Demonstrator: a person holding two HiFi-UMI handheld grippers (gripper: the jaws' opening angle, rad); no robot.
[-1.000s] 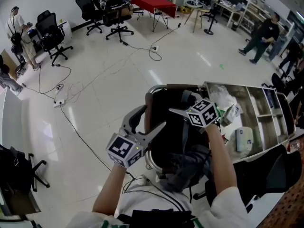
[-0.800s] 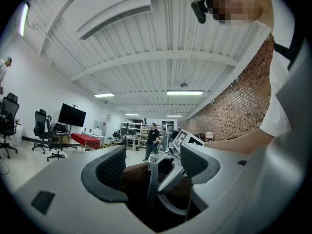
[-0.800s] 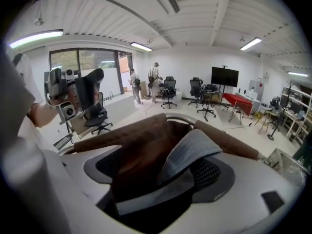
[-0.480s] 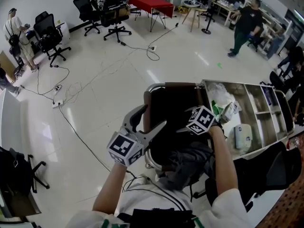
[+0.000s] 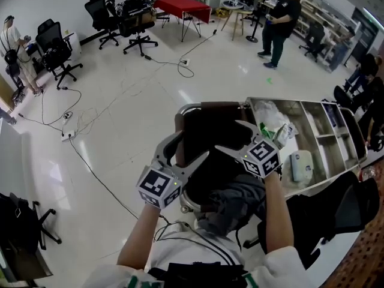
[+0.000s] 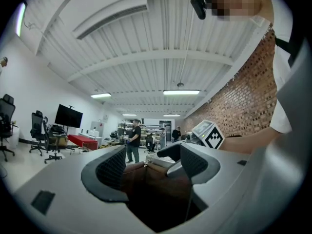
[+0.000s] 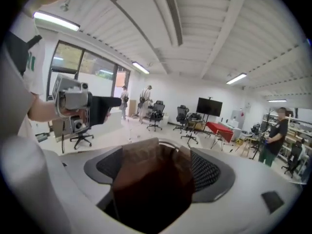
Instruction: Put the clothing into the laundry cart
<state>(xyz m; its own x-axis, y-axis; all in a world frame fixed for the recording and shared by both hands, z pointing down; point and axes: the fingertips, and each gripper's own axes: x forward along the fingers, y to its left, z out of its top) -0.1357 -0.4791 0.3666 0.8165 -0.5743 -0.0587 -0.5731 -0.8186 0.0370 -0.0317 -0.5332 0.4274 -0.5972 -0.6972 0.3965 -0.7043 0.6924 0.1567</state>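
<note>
**Floor** (image 5: 120, 131): we are seeing pale, glossy floor lying open to the left of the cart and beyond it. Loose cables (image 5: 90, 116) are trailing across it at far left. Office chairs (image 5: 135, 29) and a red table (image 5: 183, 6) are standing well apart along the far wall, and a person (image 5: 279, 23) is standing at far right.

**Laundry cart** (image 5: 187, 108): its metal rim is framing a dark brown liner (image 5: 210, 128), whose mouth is gaping open and unobstructed at the far end.

**Side tray** (image 5: 318, 131): it is adjoining the cart's right edge, and dividers are splitting it into compartments. Plastic packets (image 5: 270, 122) and a white container (image 5: 300, 164) are lying in it. Their print is showing too small for us to read.

**Clothing** (image 5: 231, 204): the grey garment is lying bunched at the cart's near edge, under the right forearm. We cannot tell whether it is sitting wholly inside the liner.

**Right gripper** (image 5: 227, 135) (image 7: 156, 165): it is hovering over the liner with its jaws spread wide, gripping nothing.

**Left gripper** (image 5: 195, 144) (image 6: 148, 160): it is hovering at the cart's left rim, jaws likewise apart and empty.
</note>
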